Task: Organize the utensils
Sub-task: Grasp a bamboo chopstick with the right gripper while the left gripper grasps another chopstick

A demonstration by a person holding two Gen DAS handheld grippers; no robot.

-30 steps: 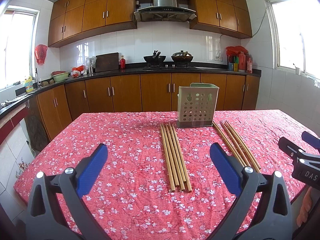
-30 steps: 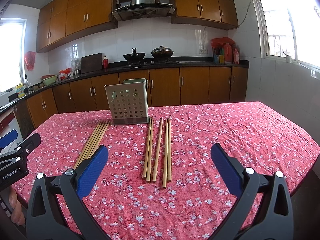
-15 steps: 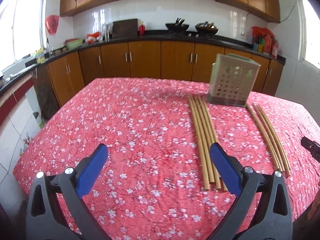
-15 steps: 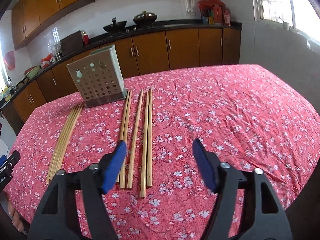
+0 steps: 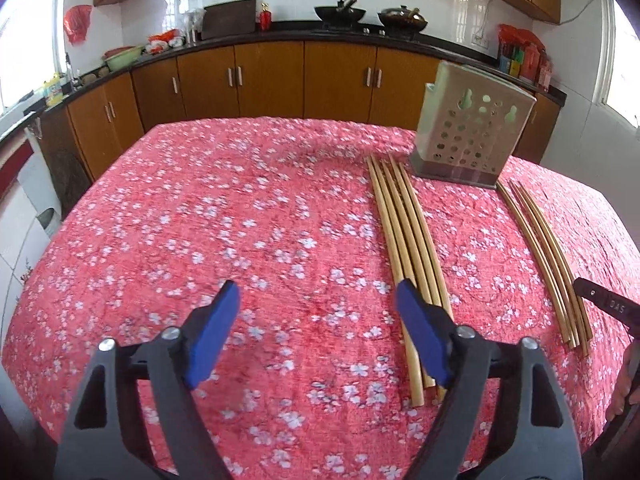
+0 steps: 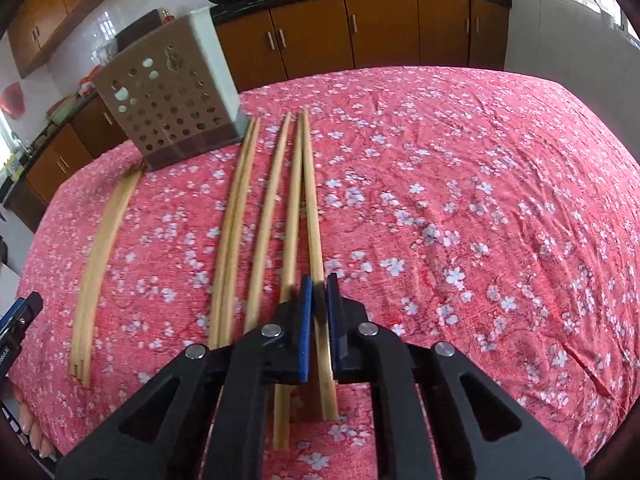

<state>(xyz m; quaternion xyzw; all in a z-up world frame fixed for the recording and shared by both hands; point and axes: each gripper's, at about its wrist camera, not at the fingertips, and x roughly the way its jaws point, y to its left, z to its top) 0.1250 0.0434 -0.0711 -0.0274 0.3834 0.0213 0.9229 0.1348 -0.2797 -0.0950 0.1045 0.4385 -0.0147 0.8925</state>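
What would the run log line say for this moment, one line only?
stage: first pickup | right hand-held gripper: just closed on rightmost chopstick | left hand-held gripper: open, closing, nothing between, beside left chopstick bundle | holder: upright

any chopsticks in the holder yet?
No: every chopstick in view lies flat on the cloth; the holder interior is not visible.

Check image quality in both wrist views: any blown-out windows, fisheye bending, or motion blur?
Left wrist view: window blown out white, straight chopsticks bowed by the fisheye, table edge curved, tablecloth slightly soft. Right wrist view: motion blur smears the chopsticks near the right gripper; utensil holder leans from distortion; dark vignette corners.
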